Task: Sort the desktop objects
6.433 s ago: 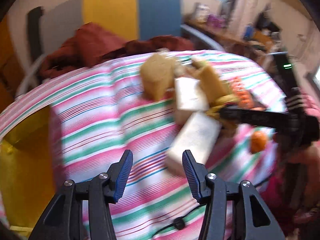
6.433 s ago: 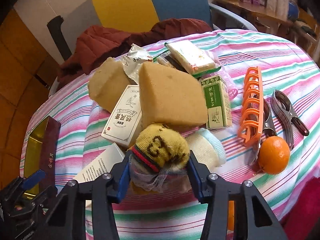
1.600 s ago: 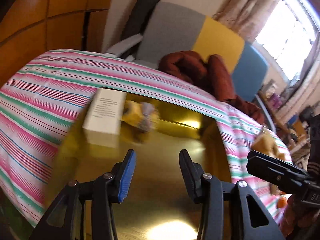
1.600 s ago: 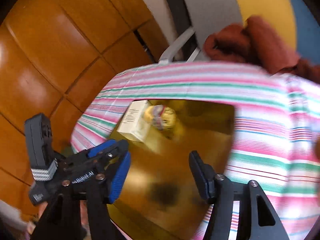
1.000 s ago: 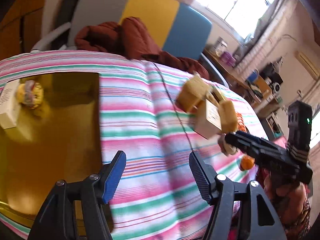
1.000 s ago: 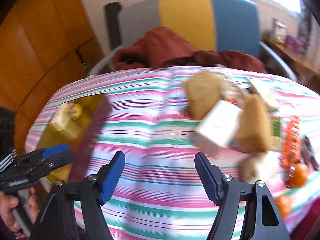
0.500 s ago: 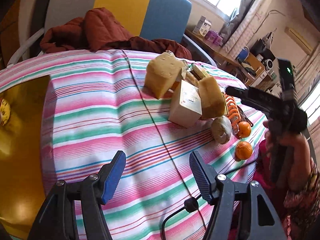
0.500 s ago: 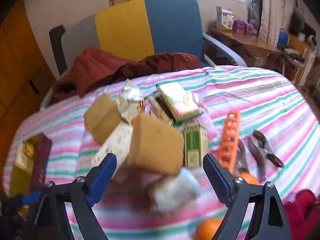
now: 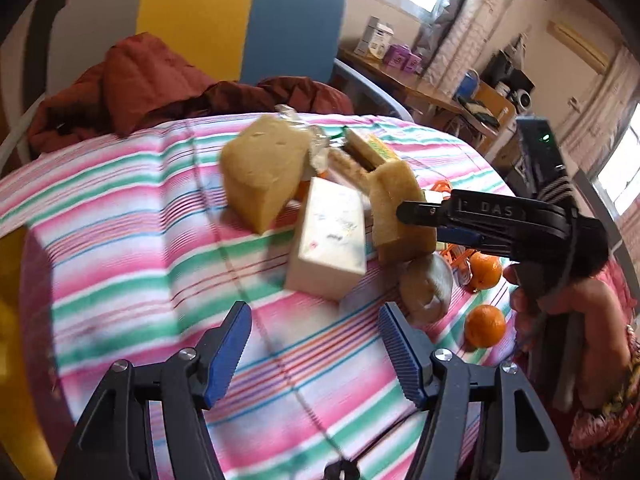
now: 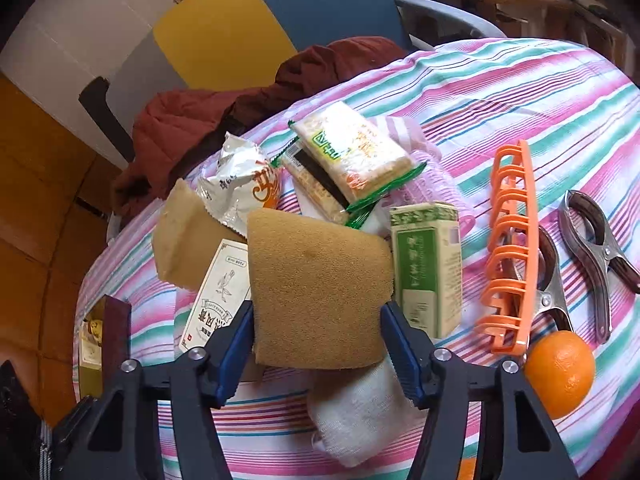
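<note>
The right gripper (image 10: 316,344) hangs over the pile on the striped bench (image 10: 520,92), its fingers (image 10: 236,344) closing around the large brown sponge (image 10: 316,288), which sits between them; whether the pads already press on it cannot be told. Taking that sponge as the landmark: a white box (image 10: 218,296) lies just to its left, a second sponge (image 10: 188,236) beyond that, a green box (image 10: 428,264) touching its right side, snack packets (image 10: 352,152) behind it, and a white rolled sock (image 10: 360,408) in front. Further right lie an orange rack (image 10: 512,248), metal clamps (image 10: 592,248) and an orange (image 10: 560,372). The left gripper (image 9: 316,348) hovers released over bare cloth, well apart from the sponge.
</note>
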`<state>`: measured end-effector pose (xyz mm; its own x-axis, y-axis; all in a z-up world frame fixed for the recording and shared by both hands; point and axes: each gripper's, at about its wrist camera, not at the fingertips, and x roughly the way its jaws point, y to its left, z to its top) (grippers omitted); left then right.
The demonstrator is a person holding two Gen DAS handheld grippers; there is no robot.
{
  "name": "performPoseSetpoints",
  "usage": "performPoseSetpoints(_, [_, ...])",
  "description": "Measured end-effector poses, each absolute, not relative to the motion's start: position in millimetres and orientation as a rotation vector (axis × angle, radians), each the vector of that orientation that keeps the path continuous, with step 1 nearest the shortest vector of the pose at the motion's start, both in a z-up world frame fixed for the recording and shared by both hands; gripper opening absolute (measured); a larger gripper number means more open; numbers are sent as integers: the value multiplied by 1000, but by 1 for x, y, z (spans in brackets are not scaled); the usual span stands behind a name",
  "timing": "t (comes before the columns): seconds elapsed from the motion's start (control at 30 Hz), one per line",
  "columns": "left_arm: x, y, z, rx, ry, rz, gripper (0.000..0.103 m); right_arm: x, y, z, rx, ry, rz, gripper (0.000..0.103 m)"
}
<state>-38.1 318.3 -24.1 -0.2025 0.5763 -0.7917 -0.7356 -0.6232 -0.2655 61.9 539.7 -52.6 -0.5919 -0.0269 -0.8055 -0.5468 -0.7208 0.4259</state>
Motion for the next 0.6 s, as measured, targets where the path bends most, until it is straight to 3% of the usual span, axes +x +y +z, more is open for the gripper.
performPoseSetpoints(0.43, [-54, 393, -50, -1157, 384, 1870, 67, 66, 550, -52, -1198, 960, 2333, 62])
performPoseSetpoints(0.6, [-52, 403, -60, -1151, 448, 1885, 57, 63, 549, -53, -1208, 943, 2337, 62])
